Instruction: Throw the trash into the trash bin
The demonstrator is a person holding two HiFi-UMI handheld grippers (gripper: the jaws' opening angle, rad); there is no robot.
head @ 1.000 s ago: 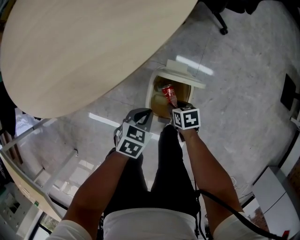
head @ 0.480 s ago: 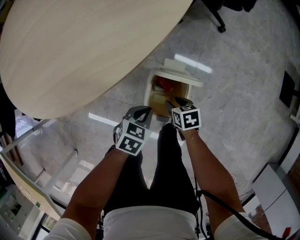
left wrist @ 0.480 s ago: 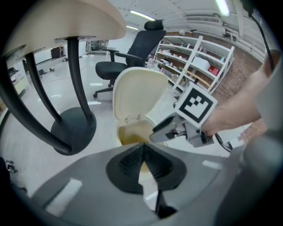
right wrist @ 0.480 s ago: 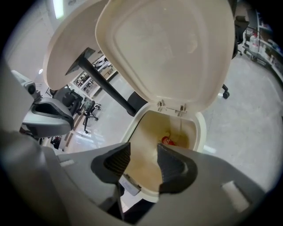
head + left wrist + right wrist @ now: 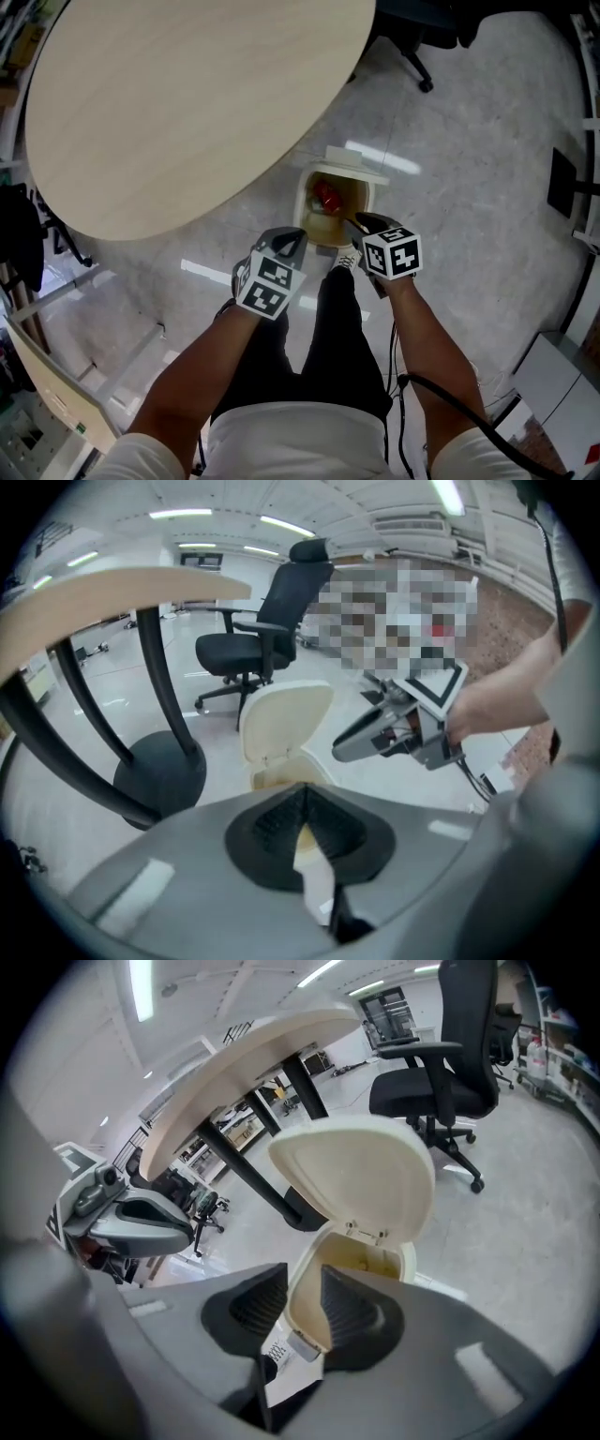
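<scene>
On the floor stands a cream trash bin [image 5: 305,199] with its lid [image 5: 353,161] flipped up. A red can [image 5: 325,194] lies inside it. My right gripper [image 5: 361,223] hovers above the bin's near rim; its jaws are closing with a gap and nothing between them. The right gripper view looks through that gap [image 5: 302,1283] down at the bin [image 5: 375,1258] and its raised lid [image 5: 352,1176]. My left gripper [image 5: 287,241] hangs just left of the bin, jaws together and empty. In the left gripper view [image 5: 302,797] the bin's lid [image 5: 284,726] shows beyond the shut tips.
A large round wooden table [image 5: 187,103] overhangs the floor beside the bin, on a dark leg and round base [image 5: 159,771]. A black office chair [image 5: 441,1063] stands behind the bin. My own legs and a shoe [image 5: 347,255] are right at the bin's near side.
The red can, held over the bin by my right gripper a second ago, now lies inside the bin. Both grippers have risen, the right one more.
</scene>
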